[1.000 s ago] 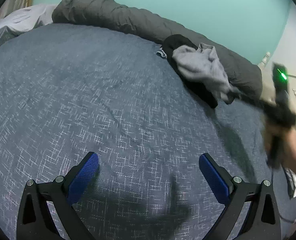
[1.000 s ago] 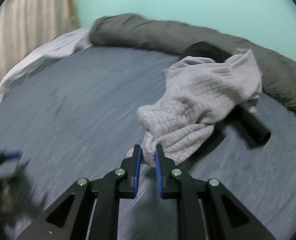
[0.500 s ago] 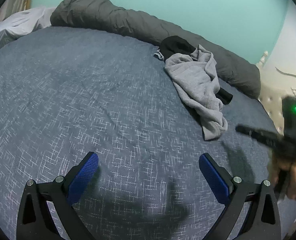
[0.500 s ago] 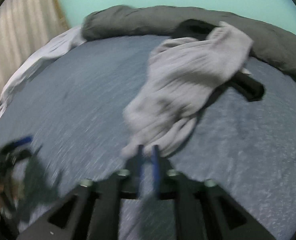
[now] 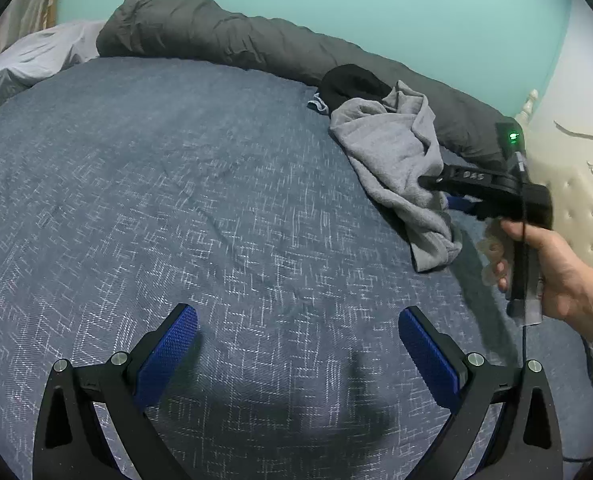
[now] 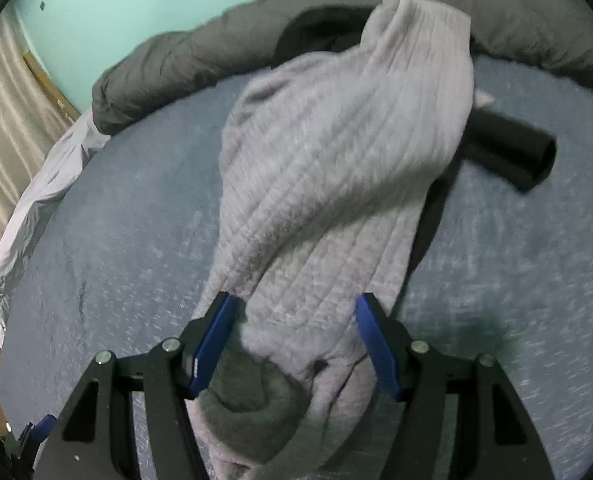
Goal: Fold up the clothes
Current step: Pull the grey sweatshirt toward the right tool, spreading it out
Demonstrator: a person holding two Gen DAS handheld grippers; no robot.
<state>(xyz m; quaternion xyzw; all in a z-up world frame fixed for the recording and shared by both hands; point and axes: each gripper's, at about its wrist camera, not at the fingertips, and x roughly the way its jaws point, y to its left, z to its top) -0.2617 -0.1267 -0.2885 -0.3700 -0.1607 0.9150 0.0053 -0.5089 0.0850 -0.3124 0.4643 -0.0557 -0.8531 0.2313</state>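
The grey ribbed sweater (image 6: pixel 336 184) lies in a long rumpled heap on the blue-grey bedspread (image 5: pixel 176 200), toward the far right part of the bed, its upper end resting on a black garment (image 5: pixel 352 82) and against the rolled dark grey duvet (image 5: pixel 224 40); a black sleeve or tube-like piece (image 6: pixel 512 152) juts out from under it to the right. The right claw (image 6: pixel 296 340) has its jaws opening, and the sweater's near end sits between the blue pads (image 6: pixel 212 344) without being pinched; the cloth bulges loosely there and folds under itself below the claw. The left claw (image 5: pixel 296 356) stands wide and empty over bare bedspread, well apart from the garment.

The step in hand looks like letting the sweater go so it can be spread flat; to do it well, the right claw should let the jaws clear the knit fully before backing off, since ribbed fabric may snag on the textured pads; then each claw should take a separate corner or hem, not the bunched middle, and draw the cloth onto the open stretch of bed in front of the left claw, clear of the black garment, so the two pieces do not drag together.

The sweater's long axis runs from the right claw away toward the duvet; in the left wrist view that is a diagonal, from lower right up to upper left; which end is collar and which hem cannot be told.
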